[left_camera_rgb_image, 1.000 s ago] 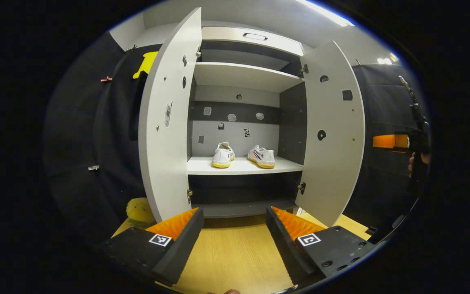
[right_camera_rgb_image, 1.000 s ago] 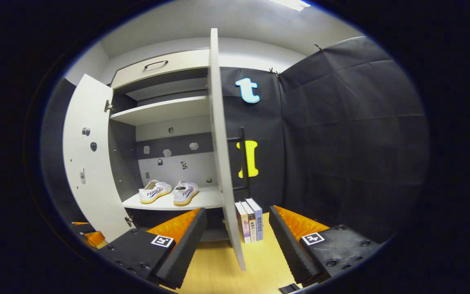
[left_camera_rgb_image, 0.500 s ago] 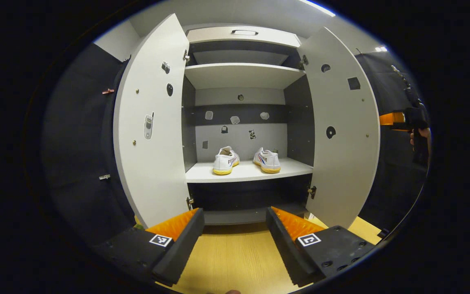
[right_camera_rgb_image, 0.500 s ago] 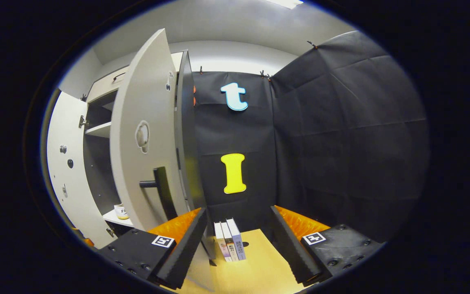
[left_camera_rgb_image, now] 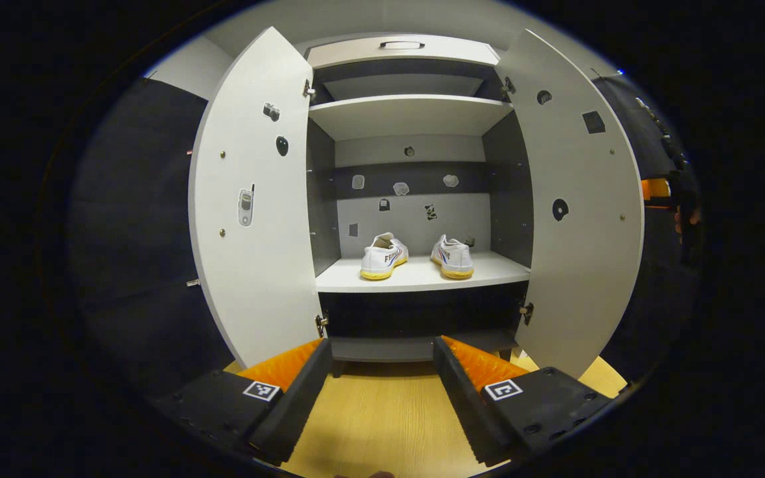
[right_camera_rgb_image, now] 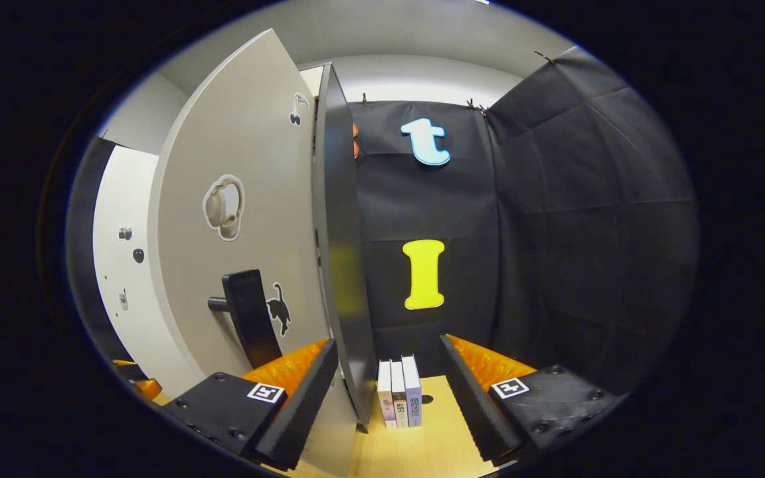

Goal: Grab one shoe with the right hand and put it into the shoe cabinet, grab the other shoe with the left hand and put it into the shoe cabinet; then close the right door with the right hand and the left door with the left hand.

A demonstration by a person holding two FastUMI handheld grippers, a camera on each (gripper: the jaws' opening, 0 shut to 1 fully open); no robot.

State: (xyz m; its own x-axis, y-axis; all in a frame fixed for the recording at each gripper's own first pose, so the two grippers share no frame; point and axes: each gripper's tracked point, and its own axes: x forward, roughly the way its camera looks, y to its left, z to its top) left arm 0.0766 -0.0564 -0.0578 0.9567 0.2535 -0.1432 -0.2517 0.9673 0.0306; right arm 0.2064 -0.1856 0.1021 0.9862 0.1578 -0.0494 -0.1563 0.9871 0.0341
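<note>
Since both shoes already sit on the cabinet shelf, the coming move turns on the doors, and in the left gripper view the left tool (left_camera_rgb_image: pixel 382 362) hangs released and empty, its fingers spread wide over the wooden floor (left_camera_rgb_image: pixel 382 425). The shoe cabinet (left_camera_rgb_image: pixel 416 106) stands straight ahead at twelve o'clock. The left door (left_camera_rgb_image: pixel 253 206) swings out at about ten o'clock, its long axis upright and its inner face turned toward the camera; the right door (left_camera_rgb_image: pixel 578 212) mirrors it at about two o'clock. The left shoe (left_camera_rgb_image: pixel 384 255) and the right shoe (left_camera_rgb_image: pixel 453 257) are white with yellow soles, heels toward the camera, side by side near the middle of the shelf (left_camera_rgb_image: pixel 422 275) and apart from each other. Far off at three o'clock, the other tool (left_camera_rgb_image: pixel 655 189) shows behind the right door's edge.

In the right gripper view, the right tool (right_camera_rgb_image: pixel 386 368) is likewise released and empty. The right door's (right_camera_rgb_image: pixel 236 219) outer face rises at eleven o'clock, just beside the tool's left-hand finger; whether they touch I cannot tell. Its dark upright handle (right_camera_rgb_image: pixel 246 318) stands close above that finger. I judge the right tool nearer this door, so a push toward nine o'clock should close it. Three books (right_camera_rgb_image: pixel 400 392) stand at six o'clock between the fingers.
</note>
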